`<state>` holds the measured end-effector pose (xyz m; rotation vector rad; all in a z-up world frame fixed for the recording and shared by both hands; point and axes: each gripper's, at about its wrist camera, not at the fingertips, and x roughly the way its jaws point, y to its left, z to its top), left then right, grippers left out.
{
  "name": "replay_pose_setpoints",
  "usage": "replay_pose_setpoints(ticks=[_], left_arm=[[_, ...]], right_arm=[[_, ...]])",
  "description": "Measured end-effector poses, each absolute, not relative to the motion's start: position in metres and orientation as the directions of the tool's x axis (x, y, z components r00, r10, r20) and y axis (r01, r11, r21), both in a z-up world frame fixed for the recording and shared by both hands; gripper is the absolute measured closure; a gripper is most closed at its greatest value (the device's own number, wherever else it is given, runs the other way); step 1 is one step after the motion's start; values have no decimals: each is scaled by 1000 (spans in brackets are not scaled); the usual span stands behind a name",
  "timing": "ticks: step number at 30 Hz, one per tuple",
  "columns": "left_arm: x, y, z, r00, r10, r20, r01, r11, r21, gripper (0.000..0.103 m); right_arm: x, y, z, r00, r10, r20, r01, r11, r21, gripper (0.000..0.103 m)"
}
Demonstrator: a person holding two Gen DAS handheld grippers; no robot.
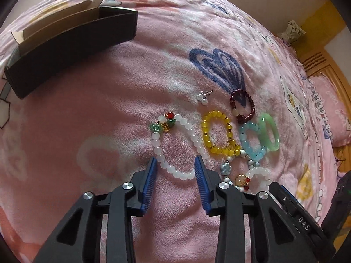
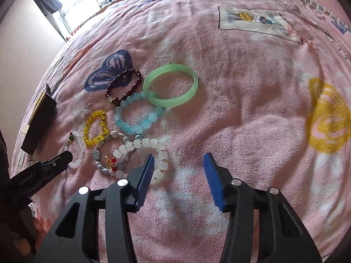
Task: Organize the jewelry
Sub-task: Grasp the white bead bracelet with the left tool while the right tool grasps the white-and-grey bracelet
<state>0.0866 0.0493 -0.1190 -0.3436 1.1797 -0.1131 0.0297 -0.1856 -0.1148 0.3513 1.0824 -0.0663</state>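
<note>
Several bracelets lie on a pink blanket. A white bead bracelet with green and red charms lies just ahead of my left gripper, whose open blue fingers straddle its near end. Beside it lie a yellow bead bracelet, a dark red one, a light blue one, a green jade bangle and pearl earrings. My right gripper is open and empty, with a chunky white bead bracelet by its left finger. The bangle lies farther ahead.
A long black box with a brown cardboard insert lies open at the far left of the blanket; it also shows in the right wrist view. A grey-blue flower bracelet lies among the others. A pink pillow and wooden headboard are at right.
</note>
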Motion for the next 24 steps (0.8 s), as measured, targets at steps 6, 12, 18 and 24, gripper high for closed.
replay_pose_setpoints(ticks=[6, 12, 18, 24], left_arm=[[92, 56, -128, 389, -286, -876, -109, 930, -352, 71], [96, 57, -138, 422, -263, -867, -156, 922, -355, 71], [87, 31, -134, 478, -87, -874, -166, 968, -187, 71], [84, 48, -131, 482, -128, -867, -169, 957, -235, 79]], right_arm=[[33, -175, -115, 486, 156, -860, 174, 947, 270, 59], [39, -171, -127, 471, 154, -868, 183, 946, 267, 65], [36, -173, -136, 496, 165, -853, 164, 946, 279, 68], [35, -173, -135, 512, 172, -842, 156, 945, 288, 66]])
